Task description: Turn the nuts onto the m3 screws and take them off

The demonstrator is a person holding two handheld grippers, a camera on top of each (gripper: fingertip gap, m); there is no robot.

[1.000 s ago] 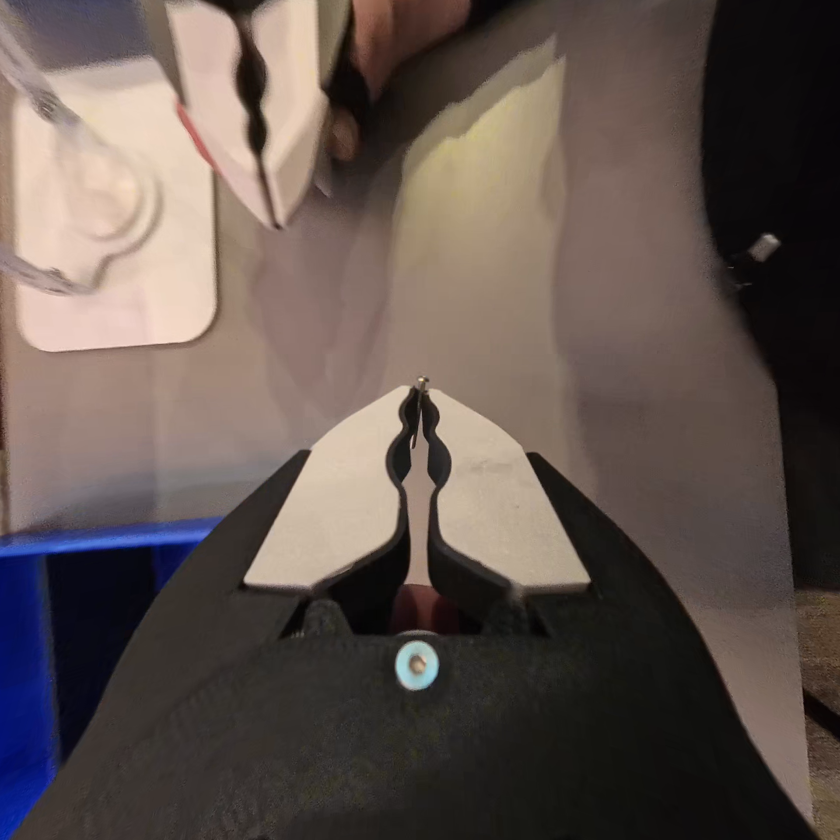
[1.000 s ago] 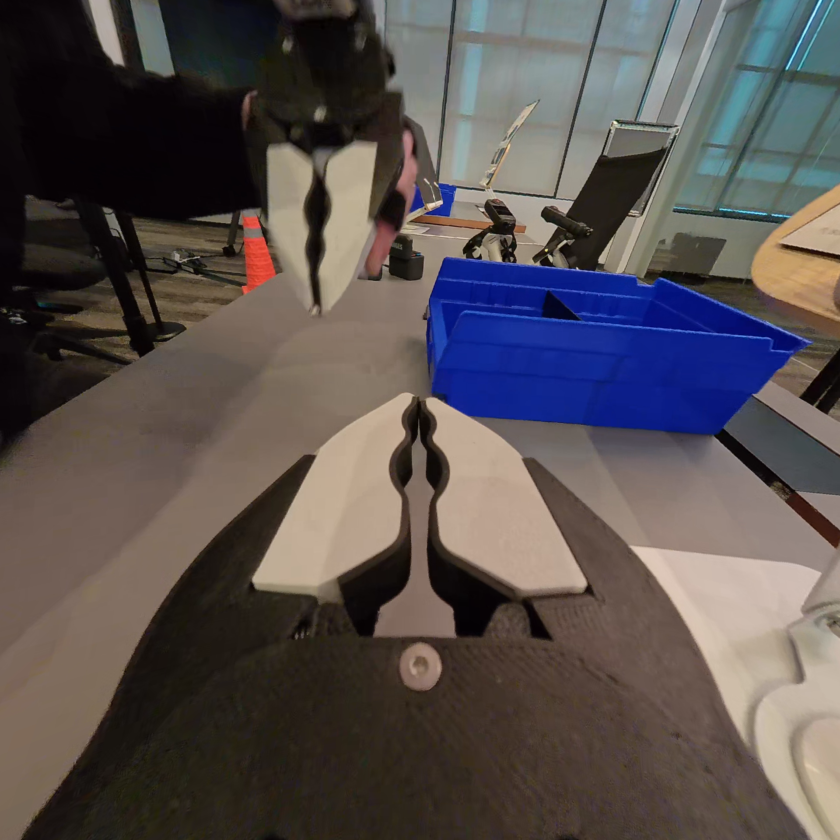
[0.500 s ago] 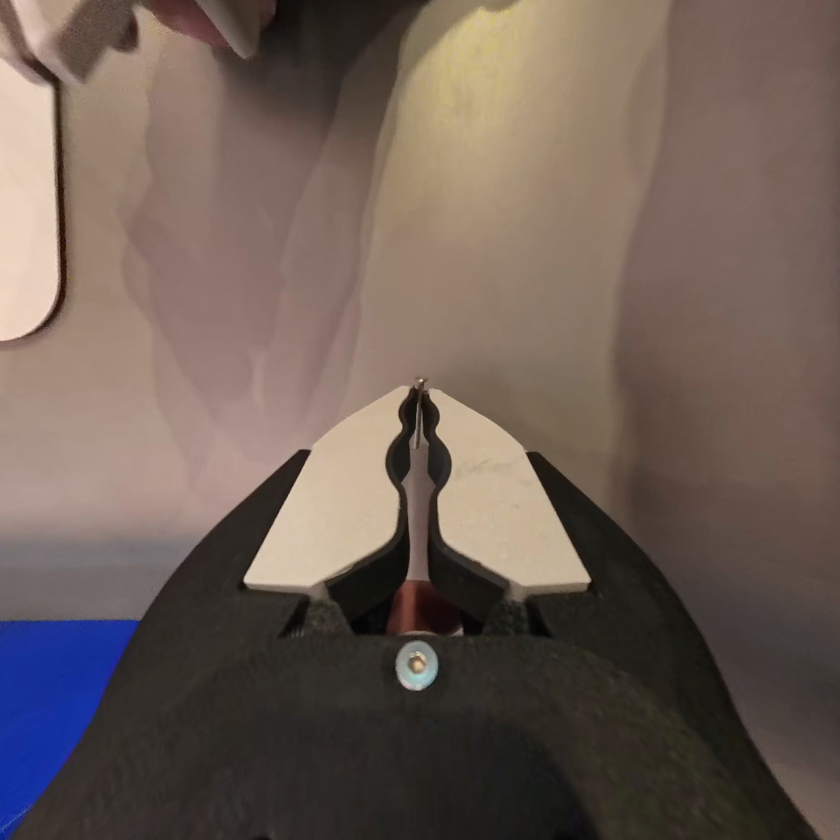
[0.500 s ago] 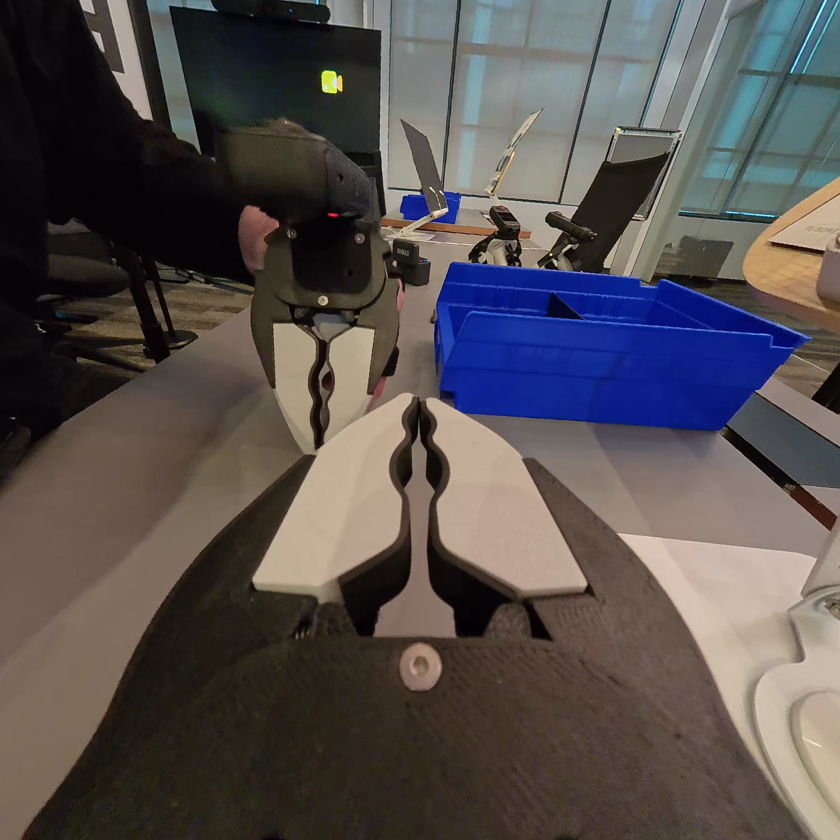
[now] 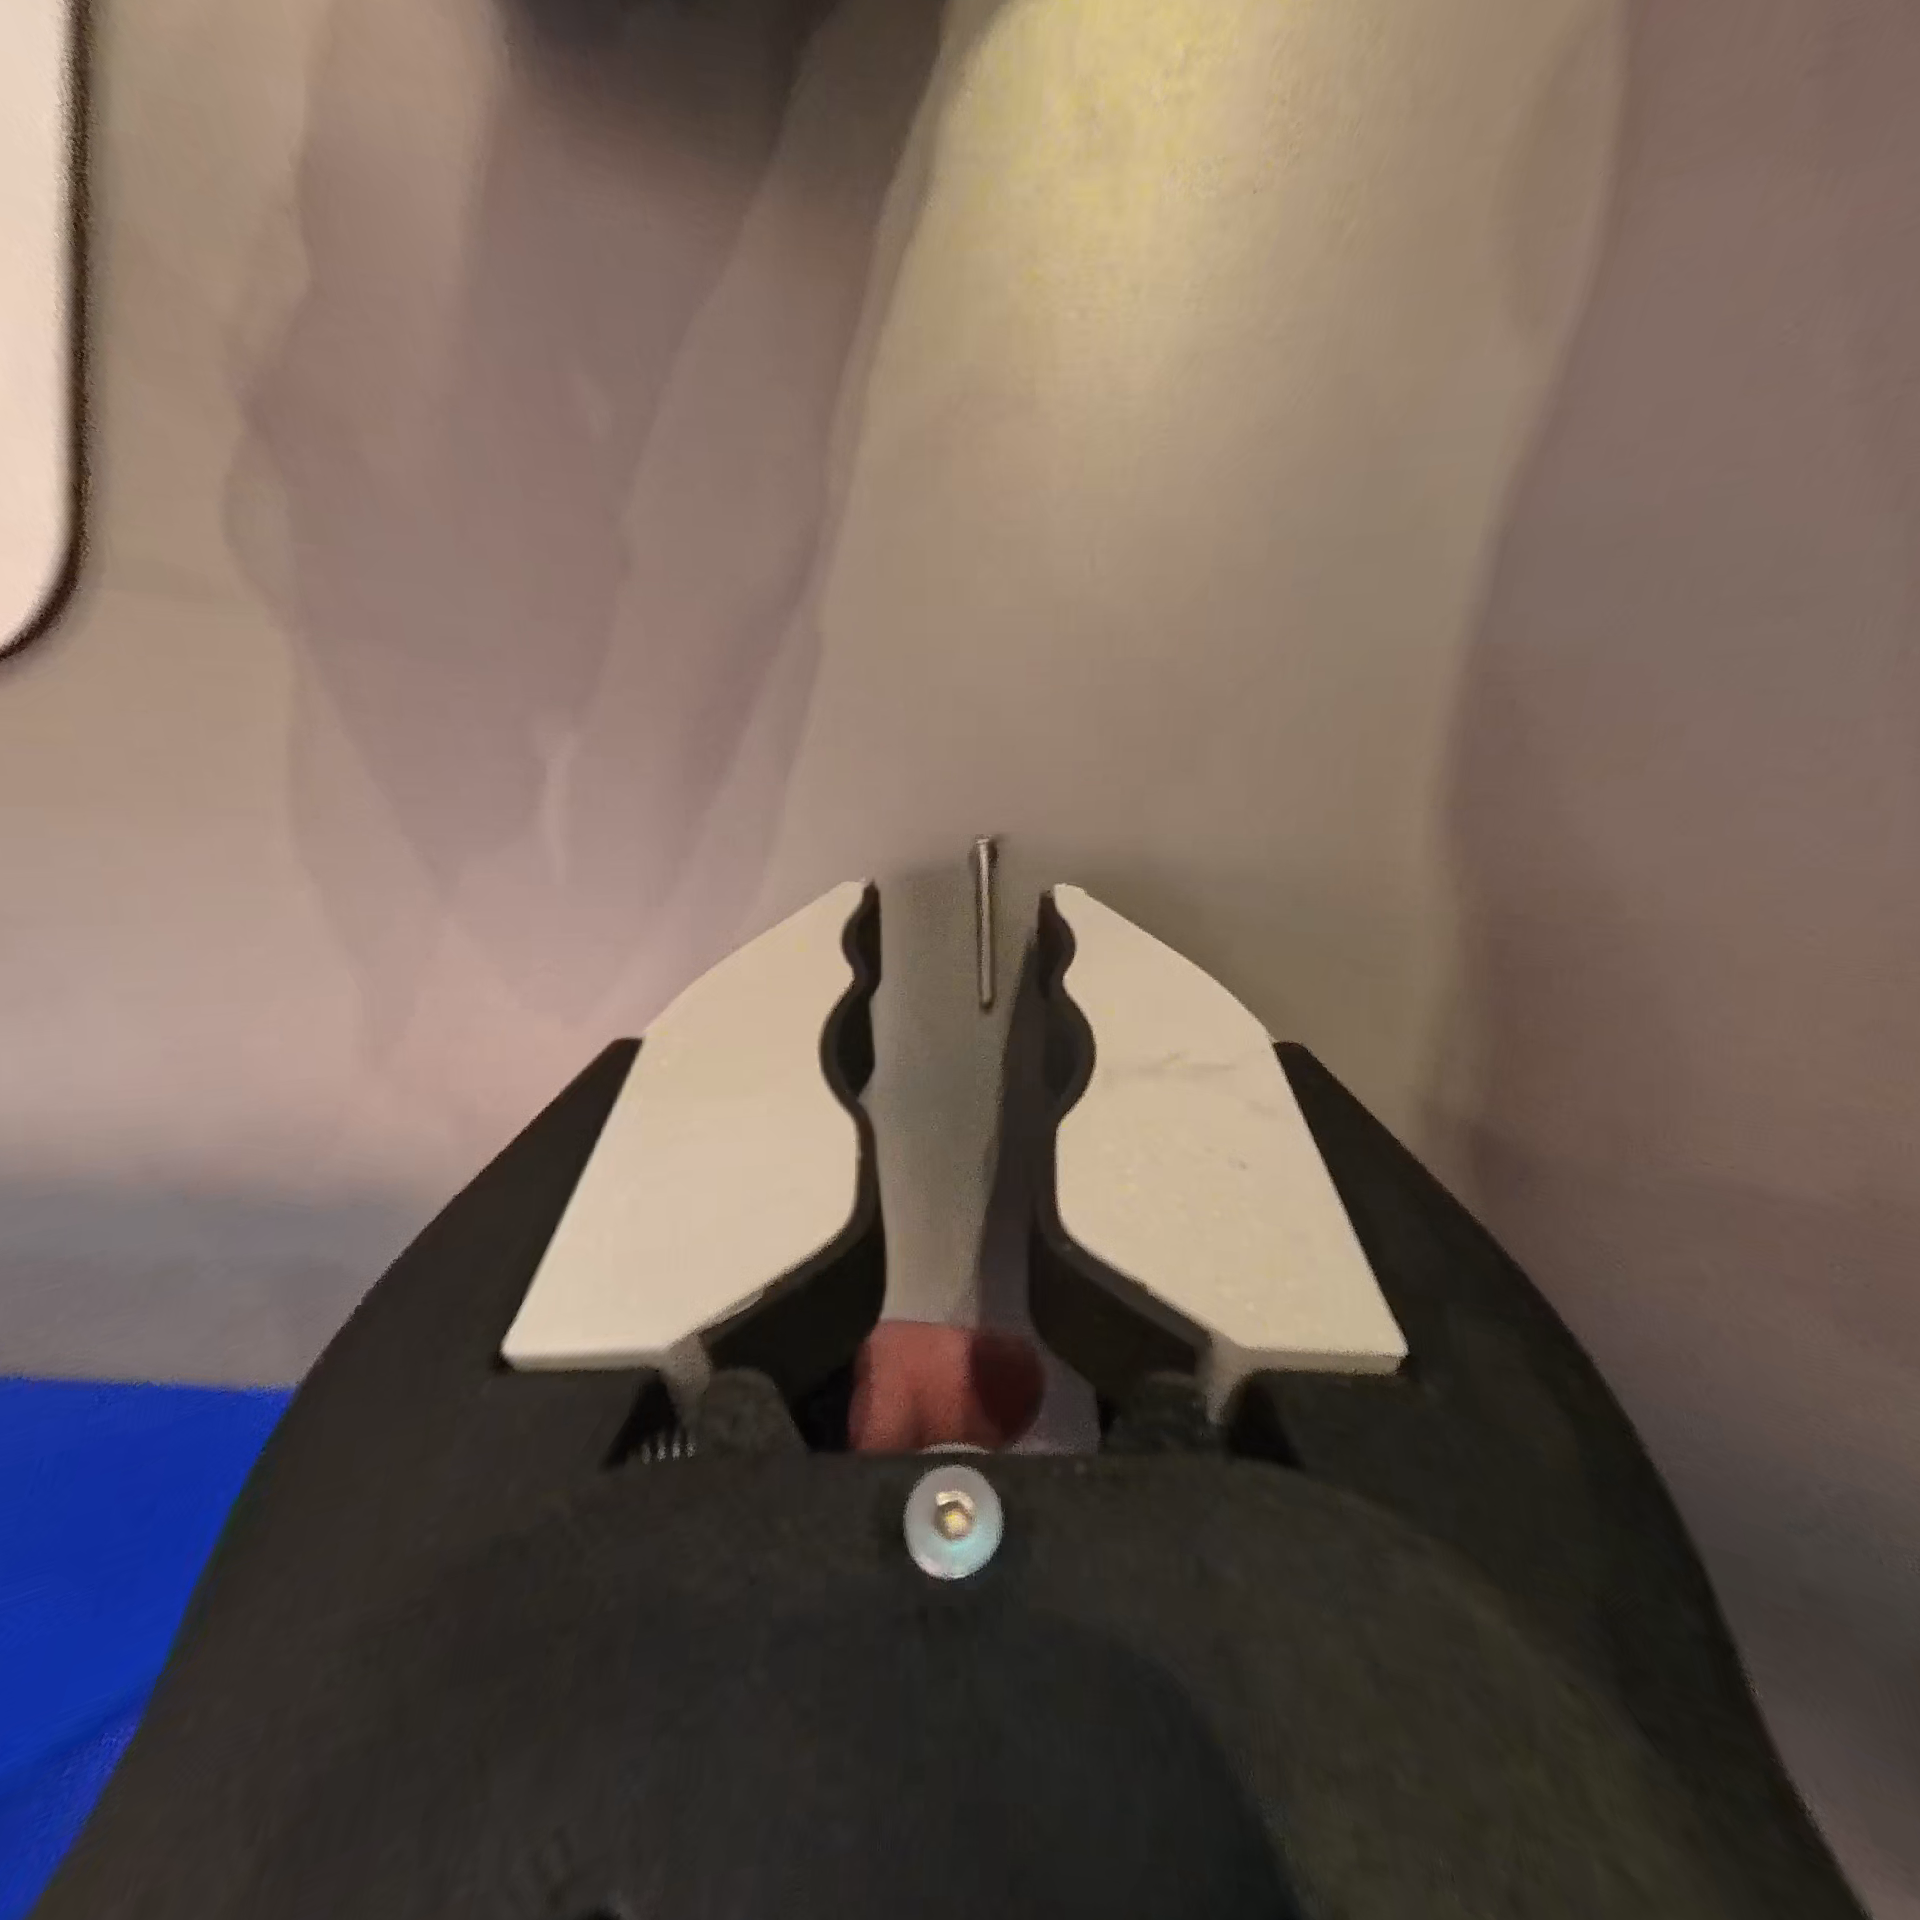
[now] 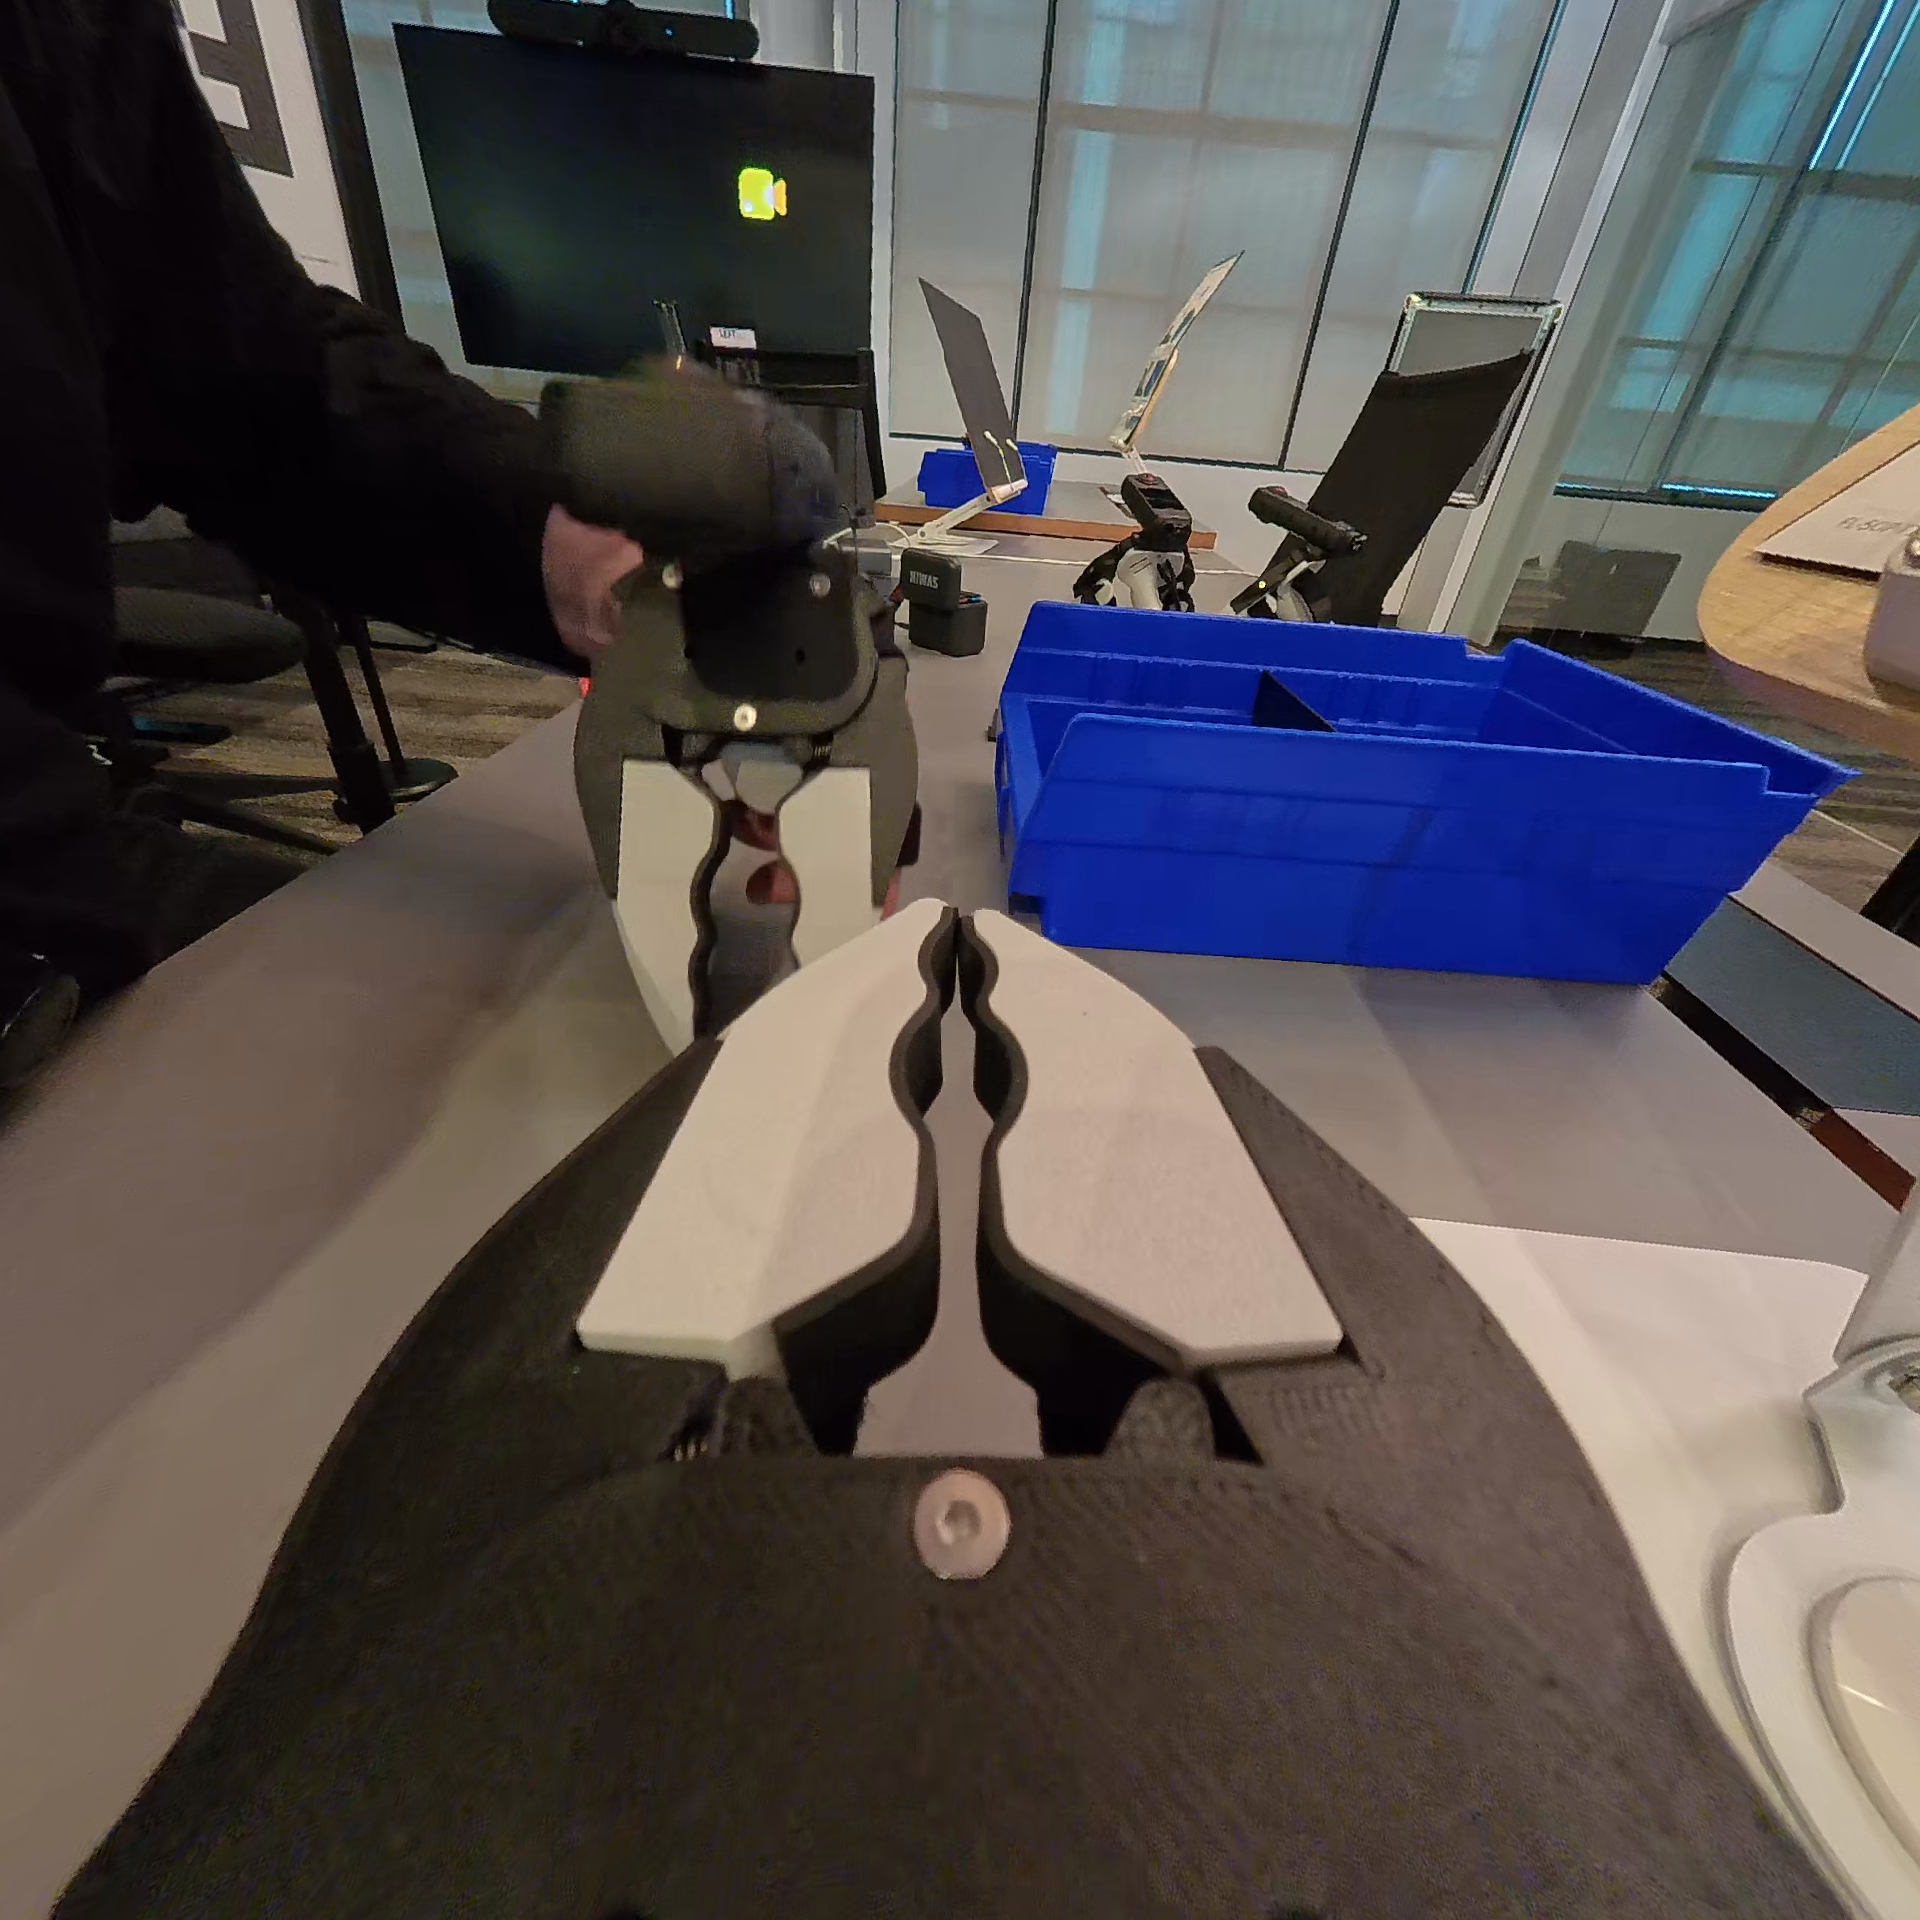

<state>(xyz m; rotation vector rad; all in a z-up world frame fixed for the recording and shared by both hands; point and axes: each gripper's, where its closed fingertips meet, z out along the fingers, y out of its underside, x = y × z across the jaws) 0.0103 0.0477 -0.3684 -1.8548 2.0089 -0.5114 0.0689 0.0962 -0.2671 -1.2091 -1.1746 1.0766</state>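
Observation:
In the left wrist view my left gripper [image 5: 958,896] is open and points down at the grey table [image 5: 1247,520]. A thin m3 screw [image 5: 983,925] sits loose between its fingers, close to the right finger, head away from me. I cannot tell whether it touches that finger. No nut shows. The right wrist view shows my right gripper [image 6: 956,920] shut, low over the table, with nothing visible between its tips. The left gripper [image 6: 743,966] stands just beyond it, open, tips at the table and partly hidden behind my right finger.
A blue bin [image 6: 1351,831] stands on the table behind and to the right; its edge shows in the left wrist view [image 5: 104,1558]. A white mat [image 6: 1662,1351] with a clear stand [image 6: 1860,1558] lies at the right. A person's dark sleeve [image 6: 312,468] reaches in from the left. Across from one pair of fingers to the other is roughly 12 cm.
My left gripper came down to the table and opened, letting go of the screw it had pinched at its tips. My right gripper stayed shut.

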